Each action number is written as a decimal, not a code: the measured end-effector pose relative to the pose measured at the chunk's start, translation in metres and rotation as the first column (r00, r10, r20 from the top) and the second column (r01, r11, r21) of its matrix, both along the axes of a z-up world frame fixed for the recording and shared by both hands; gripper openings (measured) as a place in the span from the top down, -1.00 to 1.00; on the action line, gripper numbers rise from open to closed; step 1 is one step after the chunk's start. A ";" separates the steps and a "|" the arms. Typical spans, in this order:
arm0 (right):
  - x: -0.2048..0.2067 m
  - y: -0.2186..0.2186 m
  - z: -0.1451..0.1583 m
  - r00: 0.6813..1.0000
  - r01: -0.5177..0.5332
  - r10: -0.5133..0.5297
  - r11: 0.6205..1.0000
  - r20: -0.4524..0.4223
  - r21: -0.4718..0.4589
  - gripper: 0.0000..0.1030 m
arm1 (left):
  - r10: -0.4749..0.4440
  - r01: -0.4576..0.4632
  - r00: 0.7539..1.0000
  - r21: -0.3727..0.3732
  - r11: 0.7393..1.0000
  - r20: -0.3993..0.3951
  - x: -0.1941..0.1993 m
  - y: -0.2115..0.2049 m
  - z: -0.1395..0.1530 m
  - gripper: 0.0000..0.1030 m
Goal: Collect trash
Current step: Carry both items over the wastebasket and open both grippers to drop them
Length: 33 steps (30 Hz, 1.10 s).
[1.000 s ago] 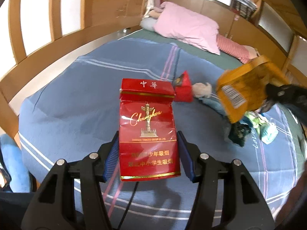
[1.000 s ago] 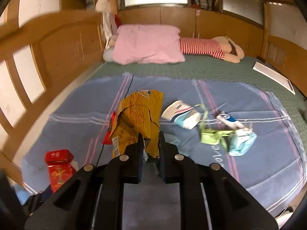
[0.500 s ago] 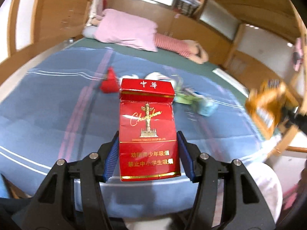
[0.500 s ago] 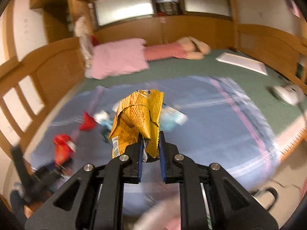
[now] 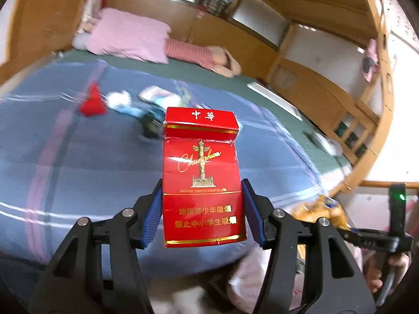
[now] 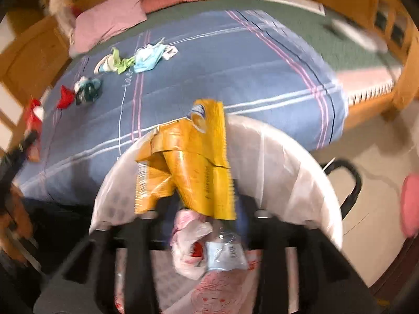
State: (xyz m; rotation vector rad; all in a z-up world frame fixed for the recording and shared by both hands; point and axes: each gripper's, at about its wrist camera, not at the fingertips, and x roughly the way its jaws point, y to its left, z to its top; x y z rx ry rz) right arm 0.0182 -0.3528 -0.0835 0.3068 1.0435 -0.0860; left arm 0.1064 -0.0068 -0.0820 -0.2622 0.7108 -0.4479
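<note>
We hold both grippers at the foot of the wide bed, whose blue striped blanket [image 6: 235,60] runs up to a green sheet [image 6: 314,26] and a pink pillow [image 6: 110,23]. Wooden panelled walls [image 5: 52,13] close in the left side and the head of the bed; to the right a strip of pale floor [image 6: 366,209] lies open beside the bed's corner. Just below that corner stands a round bin lined with a white plastic bag [image 6: 275,162], its rim touching or just short of the blanket's edge, we cannot tell which.

Our right gripper [image 6: 204,217] hangs over the bin's mouth, blurred, its jaws opening. The crumpled yellow foil snack wrapper [image 6: 188,162] lies between the two fingers but the pads no longer press on it; it stands loose above the rubbish in the bin: a thin white plastic bag [image 6: 188,243] and a pale blue packet [image 6: 225,253].

Our left gripper [image 5: 203,214] is over the blanket's near edge, its blue-padded fingers [image 5: 152,214] pinching the lower half of a red cardboard cigarette pack [image 5: 201,178], upright with its flip lid ajar.

More litter lies well apart up the blanket: a red wrapper [image 6: 65,96], a dark teal wad [image 6: 89,91], a green scrap [image 6: 123,62] and a light blue packet [image 6: 148,57].
</note>
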 end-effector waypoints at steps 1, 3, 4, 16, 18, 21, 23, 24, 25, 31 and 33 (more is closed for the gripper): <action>-0.001 -0.004 0.003 1.000 0.021 -0.022 0.999 0.020 0.025 -0.13 | -0.027 0.027 1.000 -0.003 1.000 -0.011 -0.005 -0.008 -0.002 -0.11; -0.008 -0.014 0.012 0.994 0.065 -0.071 0.995 0.079 0.082 -0.14 | -0.075 0.075 0.997 -0.005 0.997 -0.025 -0.011 -0.023 -0.005 -0.11; -0.010 -0.020 0.019 0.989 0.086 -0.096 0.992 0.110 0.094 -0.14 | -0.101 0.101 0.994 -0.008 0.995 -0.031 -0.012 -0.031 -0.005 -0.11; -0.037 -0.070 0.041 0.931 0.251 -0.271 0.962 0.246 0.109 -0.20 | -0.522 0.523 0.852 0.018 0.852 -0.047 -0.069 -0.135 -0.010 -0.15; -0.036 -0.071 0.038 0.932 0.255 -0.276 0.960 0.234 0.115 -0.20 | -0.590 0.592 0.806 0.046 0.805 -0.043 -0.082 -0.152 -0.013 -0.52; -0.032 -0.070 0.032 0.937 0.252 -0.272 0.961 0.220 0.113 -0.20 | -0.597 0.595 0.802 0.091 0.798 -0.009 -0.089 -0.157 -0.014 -0.82; -0.027 -0.067 0.029 0.940 0.247 -0.265 0.963 0.213 0.108 -0.20 | -0.552 0.548 0.834 0.135 0.826 -0.005 -0.082 -0.152 -0.013 -0.82; -0.024 -0.066 0.028 0.942 0.244 -0.262 0.964 0.208 0.109 -0.20 | -0.507 0.501 0.862 0.156 0.851 -0.001 -0.073 -0.146 -0.012 -0.82; -0.020 -0.064 0.026 0.944 0.240 -0.259 0.964 0.204 0.113 -0.20 | -0.454 0.446 0.891 0.179 0.877 0.006 -0.063 -0.138 -0.011 -0.82; 0.004 -0.054 0.029 0.954 0.208 -0.222 0.974 0.200 0.090 -0.20 | -0.043 0.029 0.998 0.260 0.965 0.048 0.048 -0.069 0.005 -0.84; 0.015 -0.050 0.030 0.957 0.198 -0.212 0.976 0.196 0.089 -0.22 | 0.072 -0.082 0.996 0.257 0.963 0.045 0.099 -0.041 0.000 -0.87</action>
